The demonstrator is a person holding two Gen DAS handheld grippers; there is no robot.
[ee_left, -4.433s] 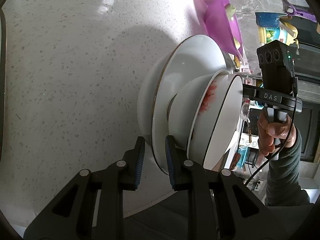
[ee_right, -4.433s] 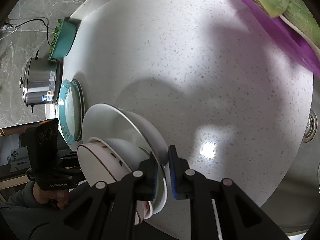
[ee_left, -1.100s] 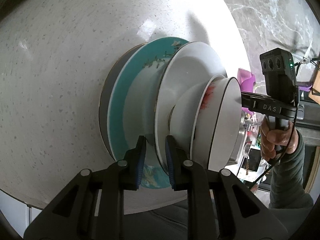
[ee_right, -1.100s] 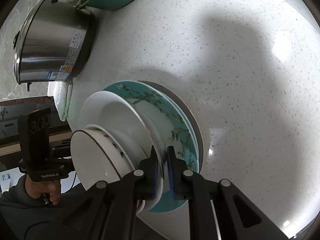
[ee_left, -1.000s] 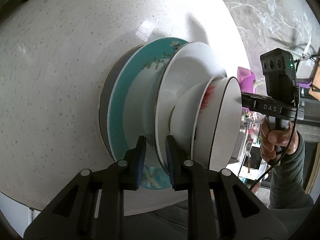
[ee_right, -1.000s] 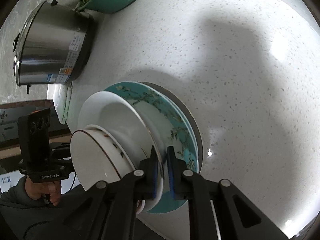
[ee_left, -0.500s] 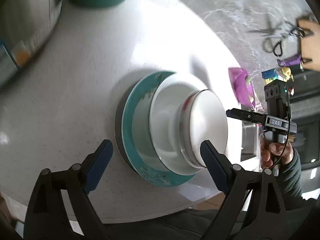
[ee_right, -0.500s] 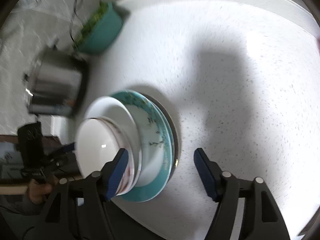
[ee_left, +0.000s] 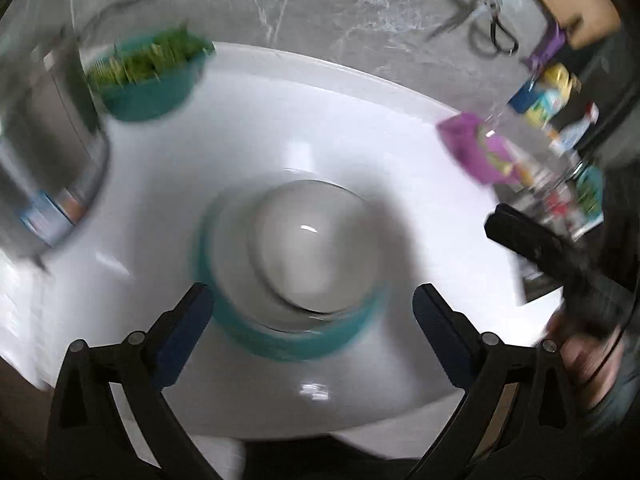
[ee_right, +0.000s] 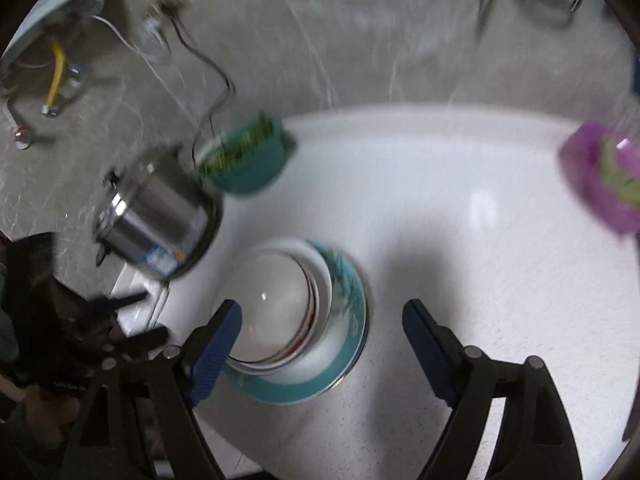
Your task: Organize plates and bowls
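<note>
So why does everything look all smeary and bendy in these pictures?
Left wrist view: motion blur smears the stacked bowl and green basket; the fisheye lens curves the countertop. Right wrist view: the steel pot is streaked, and a dark shadow crosses the countertop.

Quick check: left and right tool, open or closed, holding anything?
Left tool: open, empty, above the stack.
Right tool: open, empty, above the stack.

Premises present as a home kitchen: white speckled counter, marble-look wall, steel cooker, bowl of greens, stacked dishes.
</note>
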